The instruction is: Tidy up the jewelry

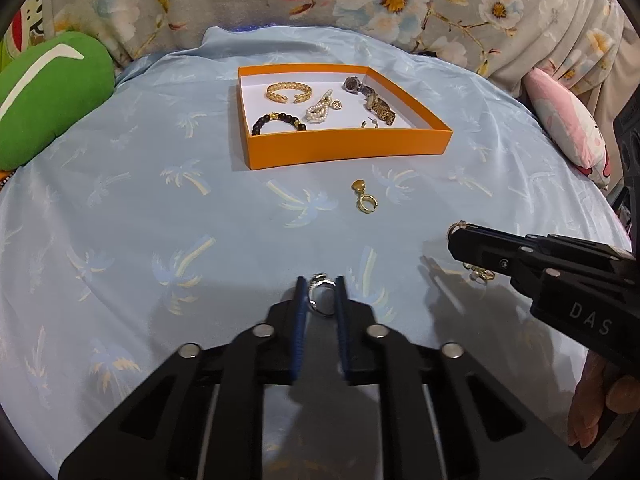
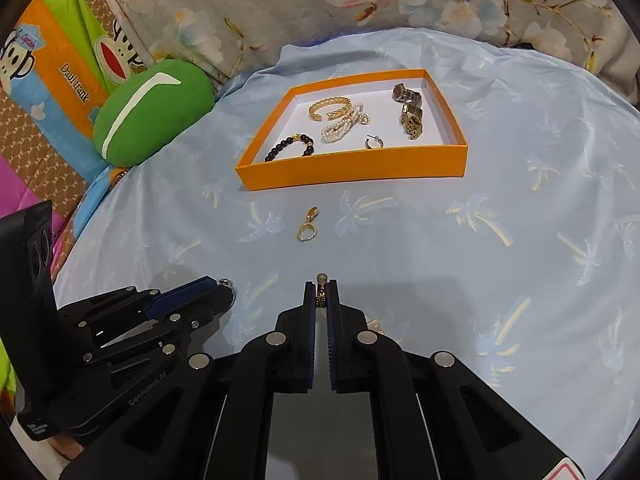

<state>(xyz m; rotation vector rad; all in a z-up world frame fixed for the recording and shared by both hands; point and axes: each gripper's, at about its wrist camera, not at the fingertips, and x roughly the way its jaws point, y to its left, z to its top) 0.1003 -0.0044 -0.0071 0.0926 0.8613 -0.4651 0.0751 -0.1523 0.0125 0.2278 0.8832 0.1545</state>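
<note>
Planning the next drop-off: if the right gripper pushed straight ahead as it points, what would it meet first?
Probably the small gold hoop earring lying loose on the blue cloth, slightly left of the right gripper; beyond it, the orange box's front wall. Depth is uncertain.

The near wall of the orange box (image 1: 348, 148) hides the lower part of the black bead bracelet (image 1: 278, 122) in both views, and part of the small hoop earring (image 2: 374, 143) beside it. The silver ring (image 1: 322, 294) sits half covered by the left gripper (image 1: 320, 292) fingers, so its setting is hard to make out. The small gold piece (image 2: 321, 290) pinched in the right gripper (image 2: 320, 296) is mostly hidden between the pads; it may be an earring. Another gold item (image 1: 480, 274) lies partly under that gripper. Only a sliver of a hand (image 1: 600, 396) shows at the frame edge.
</note>
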